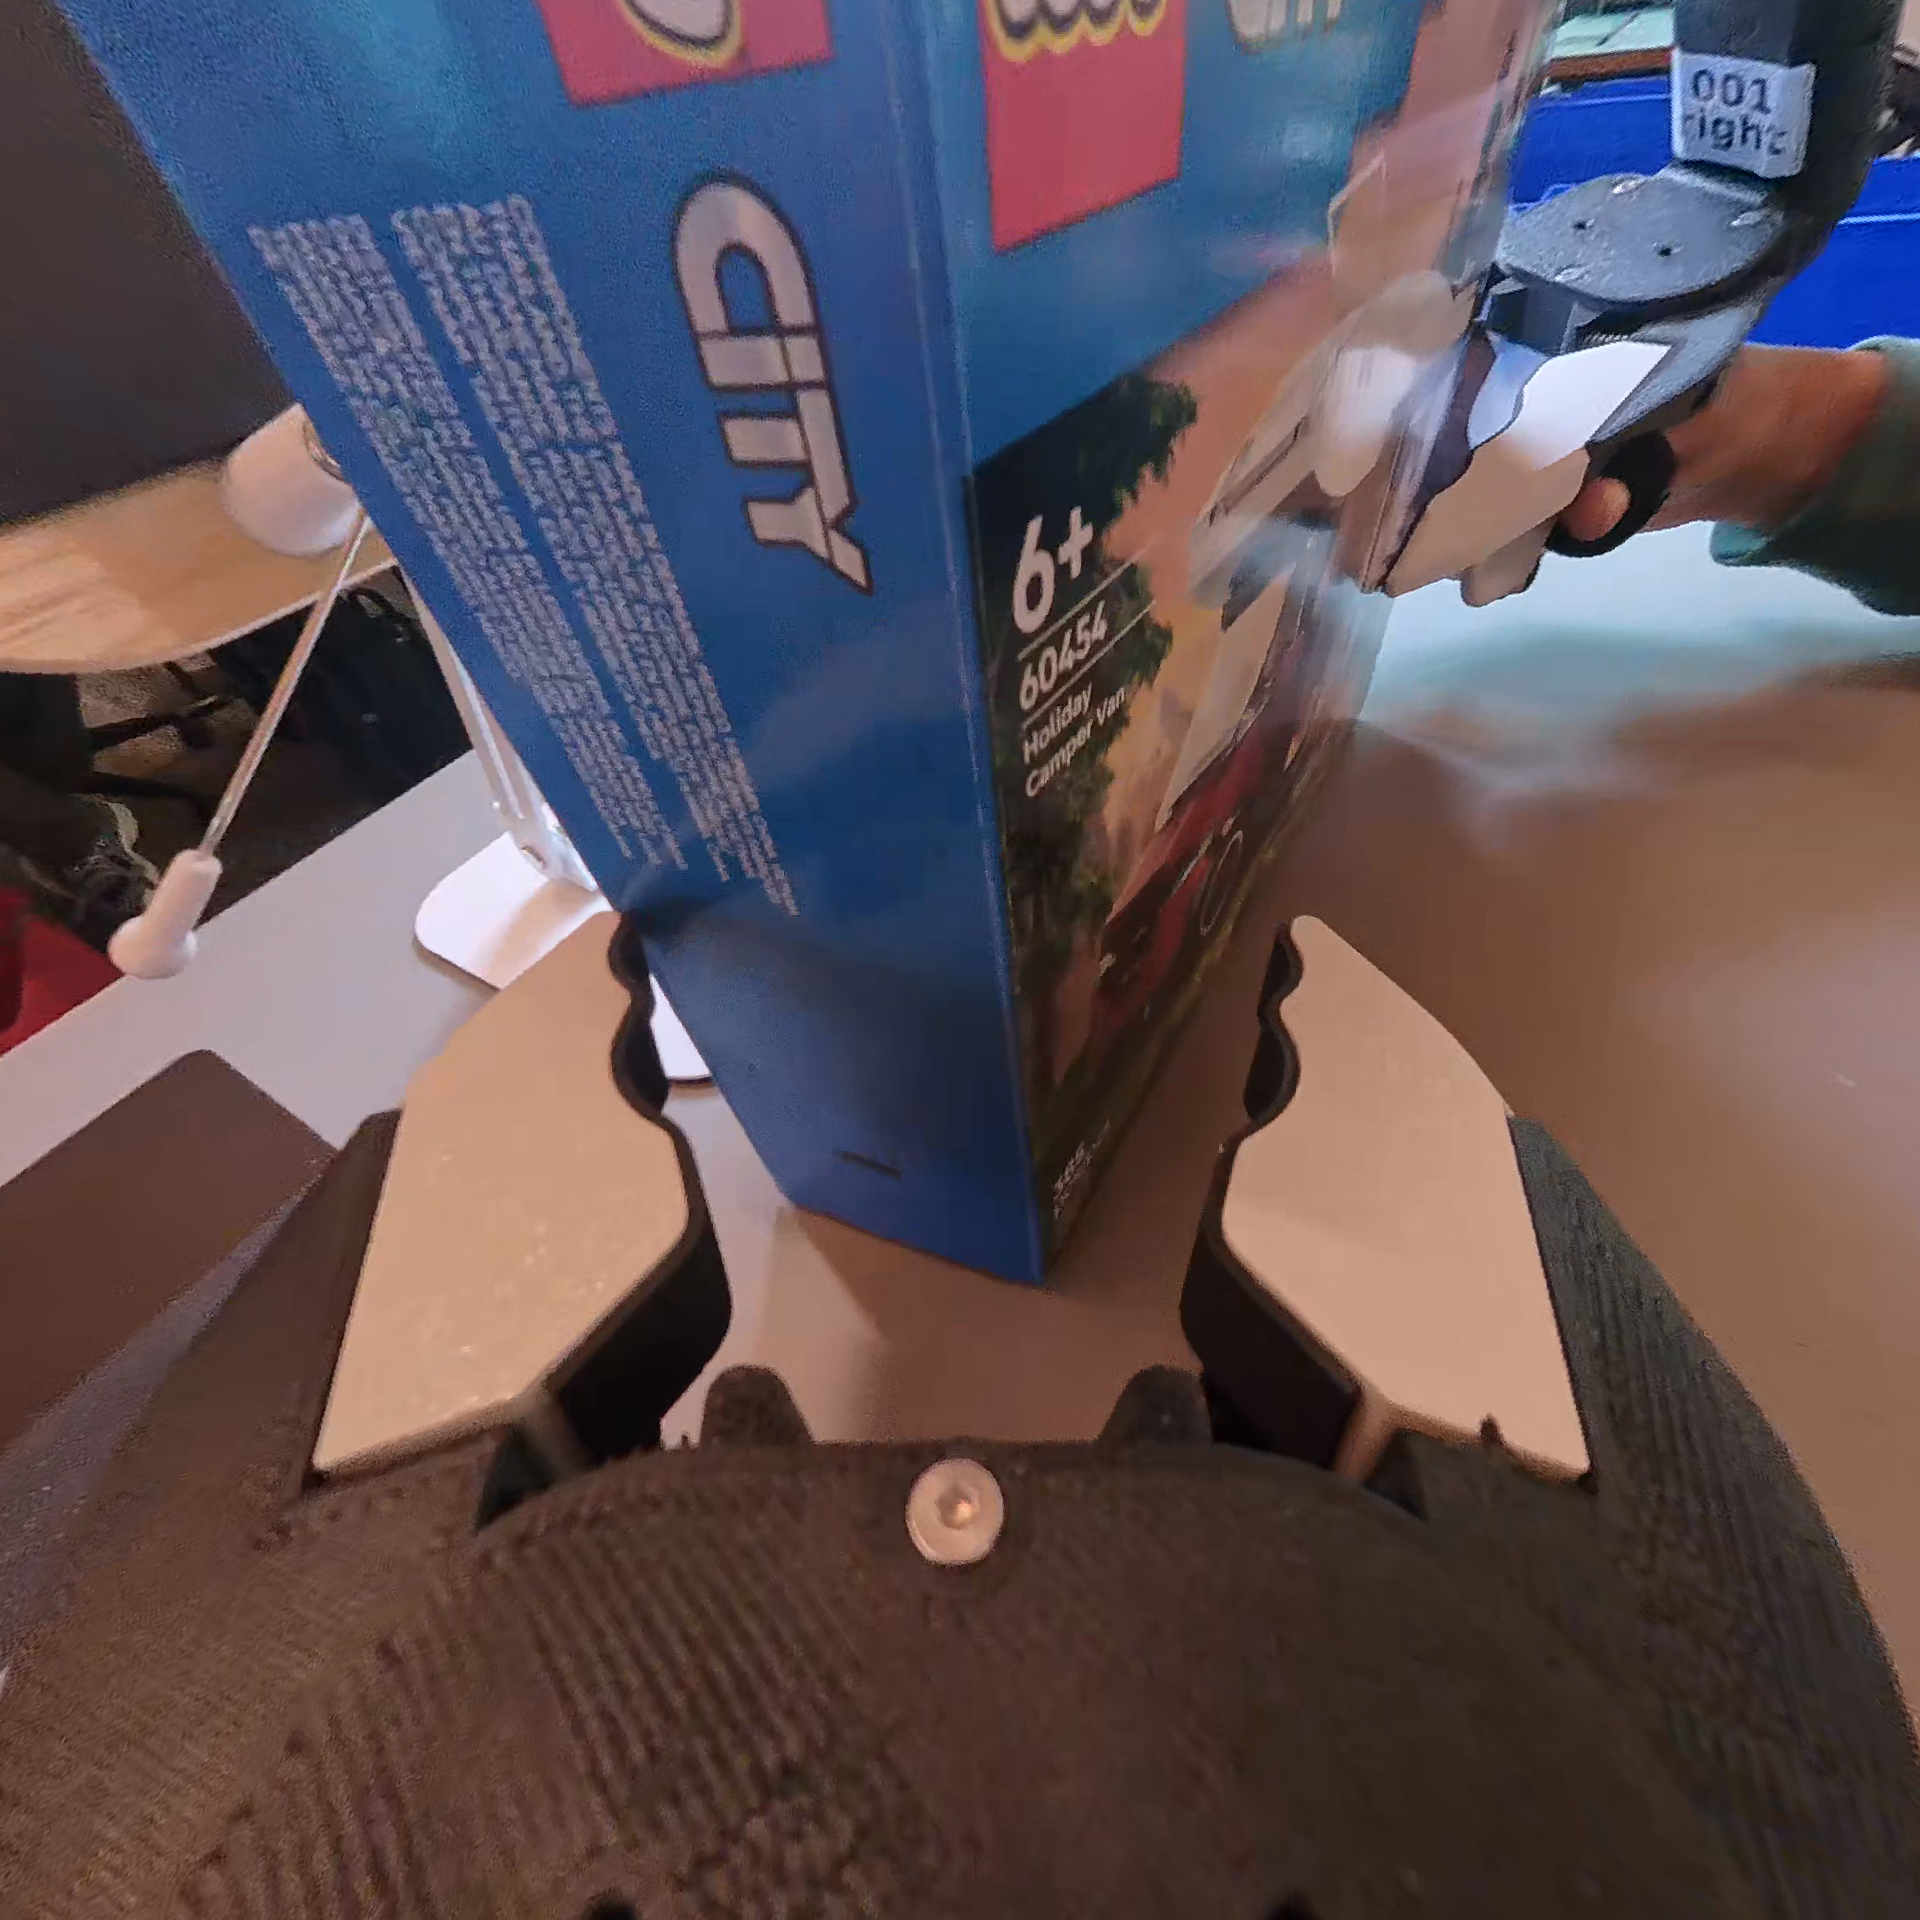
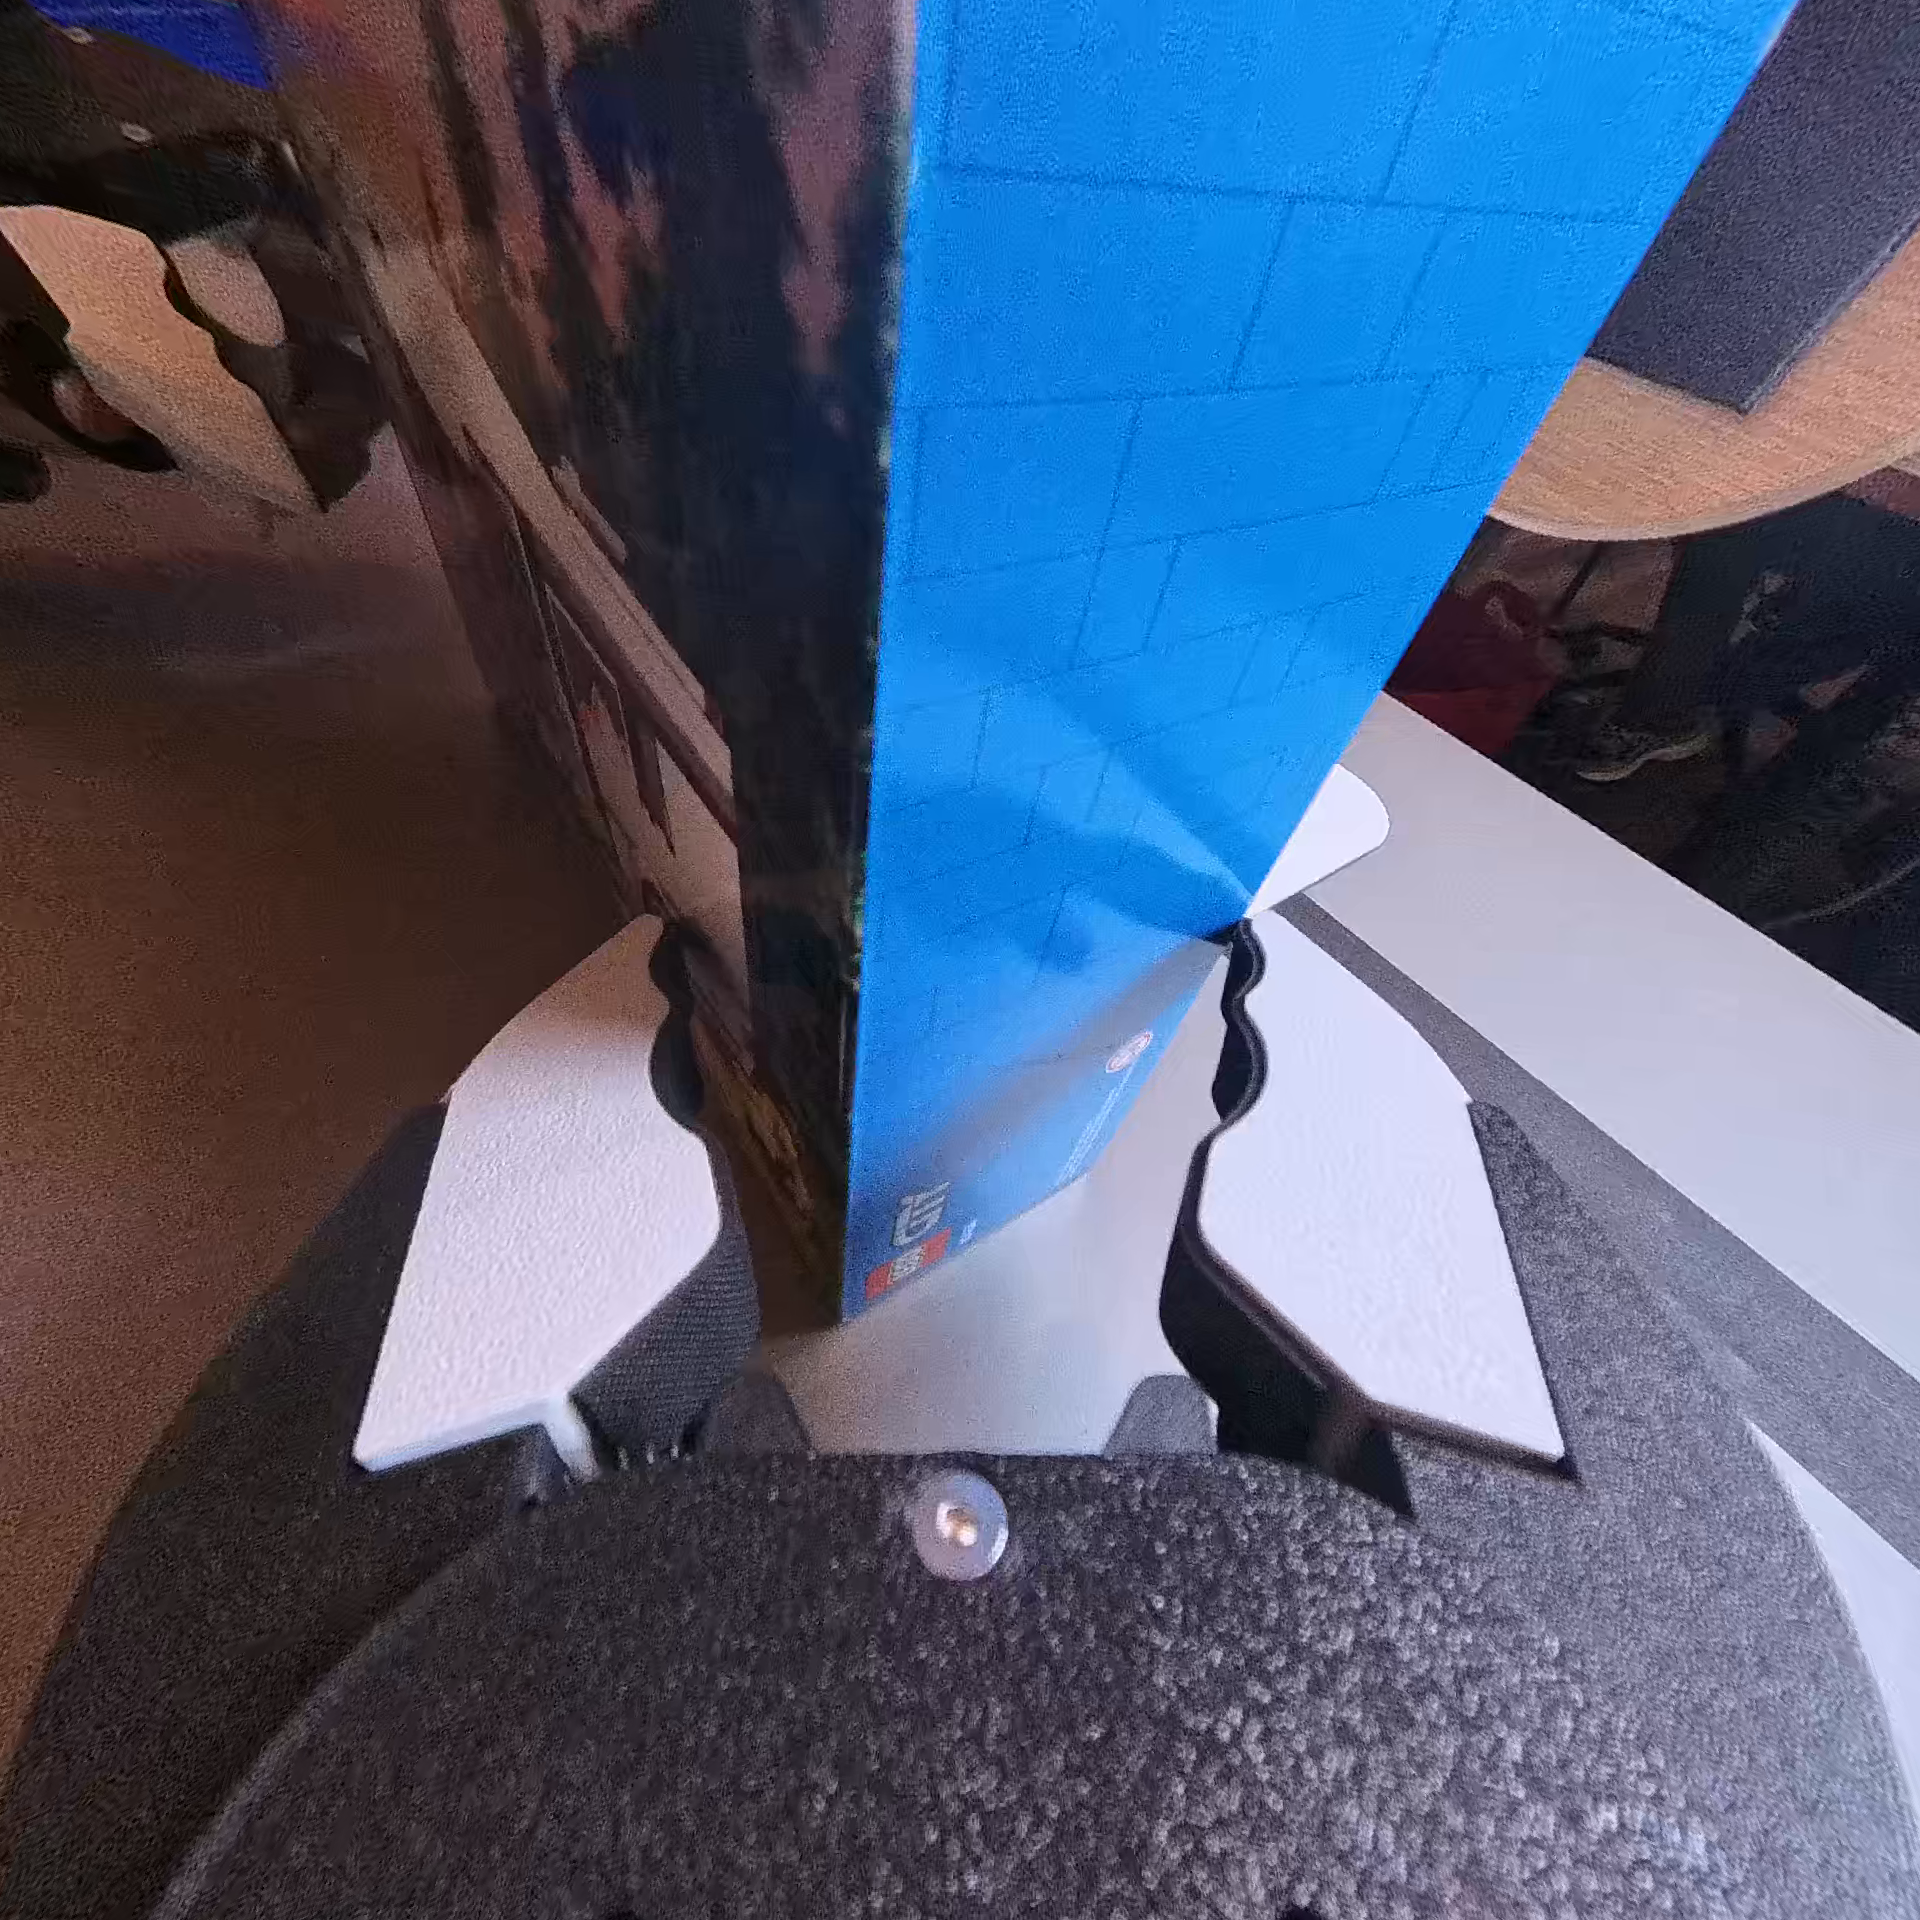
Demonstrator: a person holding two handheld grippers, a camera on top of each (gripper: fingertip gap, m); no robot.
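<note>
**Boxed toy set stands upright between both pairs of tongs**

We see the blue toy box (image 1: pixel 727 623) standing on end on the table (image 1: pixel 312 987), one vertical corner turned into each gripper's opening. The left gripper (image 1: pixel 956 935) straddles the corner where the blue side meets the pictured front. Its left fingertip (image 1: pixel 634 966) lies against the blue side. Its other tip sits just beside the front, and we cannot tell whether it presses.

The right gripper (image 2: pixel 951 935) takes the opposite end. Its right fingertip (image 2: pixel 1242 966) digs into the blue panel, creasing the cardboard, while its other tip bears on the dark pictured face. These tongs pinch the box.

From the left wrist view, a hand (image 1: pixel 1621 499) grips the right tool's handle, reaching in level from the right. That tool carries a small grey tag.

The box bears a red square logo, large white lettering, blocks of small white print, an age mark and a picture of a red vehicle. Behind it stands a white stand base (image 1: pixel 488 925), with a white cable plug (image 1: pixel 156 935) to the left.
</note>
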